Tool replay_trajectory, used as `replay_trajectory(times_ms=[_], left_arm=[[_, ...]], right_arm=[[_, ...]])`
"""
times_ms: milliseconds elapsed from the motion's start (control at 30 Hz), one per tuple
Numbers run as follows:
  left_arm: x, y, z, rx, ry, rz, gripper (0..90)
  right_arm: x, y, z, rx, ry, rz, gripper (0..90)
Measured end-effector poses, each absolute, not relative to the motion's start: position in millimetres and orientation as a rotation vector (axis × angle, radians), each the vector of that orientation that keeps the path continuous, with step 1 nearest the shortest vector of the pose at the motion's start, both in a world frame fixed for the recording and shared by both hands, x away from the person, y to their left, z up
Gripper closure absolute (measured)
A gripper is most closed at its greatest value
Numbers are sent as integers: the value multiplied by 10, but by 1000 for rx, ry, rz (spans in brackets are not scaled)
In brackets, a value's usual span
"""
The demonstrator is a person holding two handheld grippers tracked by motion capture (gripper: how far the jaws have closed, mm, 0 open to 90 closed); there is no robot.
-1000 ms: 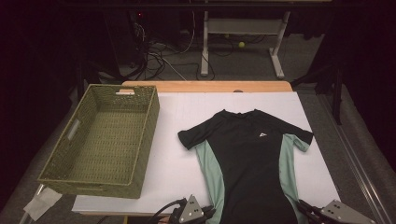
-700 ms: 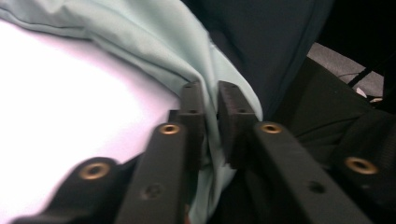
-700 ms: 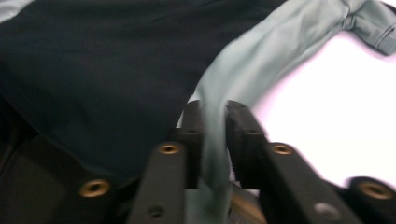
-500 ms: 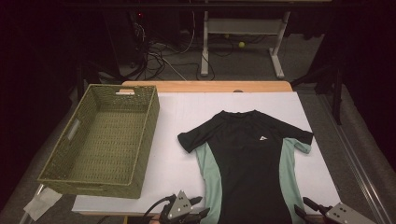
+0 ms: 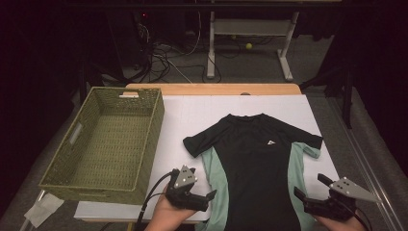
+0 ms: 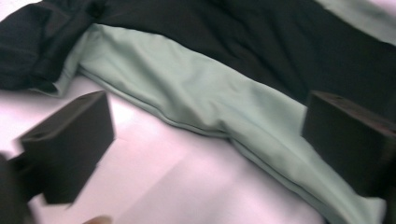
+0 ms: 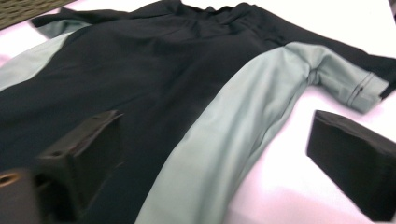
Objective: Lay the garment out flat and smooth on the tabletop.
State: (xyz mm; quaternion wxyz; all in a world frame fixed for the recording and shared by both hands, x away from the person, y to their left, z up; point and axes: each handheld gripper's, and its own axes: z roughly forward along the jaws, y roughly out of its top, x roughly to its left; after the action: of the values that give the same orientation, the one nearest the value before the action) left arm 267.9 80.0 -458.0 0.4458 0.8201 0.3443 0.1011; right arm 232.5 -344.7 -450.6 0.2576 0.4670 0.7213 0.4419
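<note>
I find the shirt (image 5: pixel 257 163) lying flat on the white surface (image 5: pixel 192 115), right of centre, collar toward the far edge and hem running off the near edge. It is black with pale green side panels, and a small white logo sits on the chest. Its left sleeve is spread out toward the basket (image 5: pixel 108 142), which stands at the left side of the surface, well apart from the shirt. My left gripper (image 5: pixel 195 192) sits at the near edge, just left of the shirt's left green panel. Its fingers (image 6: pixel 70 140) have just been opening and now stand wide apart; in the left gripper view the green panel and its seam run between them, but the pads press on nothing. My right gripper (image 5: pixel 317 192) sits at the near right corner, beside the shirt's right green panel. Its fingers (image 7: pixel 355 158) have likewise just been opening and stand wide, with nothing held: in the right gripper view one finger is over the black body of the shirt and the other over bare surface beyond the right sleeve. I cannot tell whether either gripper's fingers touch the cloth beneath. A hand (image 5: pixel 166 216) shows under the left gripper at the bottom edge of the high view.
</note>
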Motion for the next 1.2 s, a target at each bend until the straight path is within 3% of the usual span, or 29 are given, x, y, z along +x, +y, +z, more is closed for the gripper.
replay_trajectory(times_ms=[467, 1200], left_arm=[[3018, 743, -4484, 1995, 852, 277, 0], [3381, 551, -4429, 1954, 927, 256, 0]], right_arm=[[2747, -3305, -4398, 1222, 1929, 1152, 0], [2659, -3460, -4542, 1214, 1908, 1194, 0]])
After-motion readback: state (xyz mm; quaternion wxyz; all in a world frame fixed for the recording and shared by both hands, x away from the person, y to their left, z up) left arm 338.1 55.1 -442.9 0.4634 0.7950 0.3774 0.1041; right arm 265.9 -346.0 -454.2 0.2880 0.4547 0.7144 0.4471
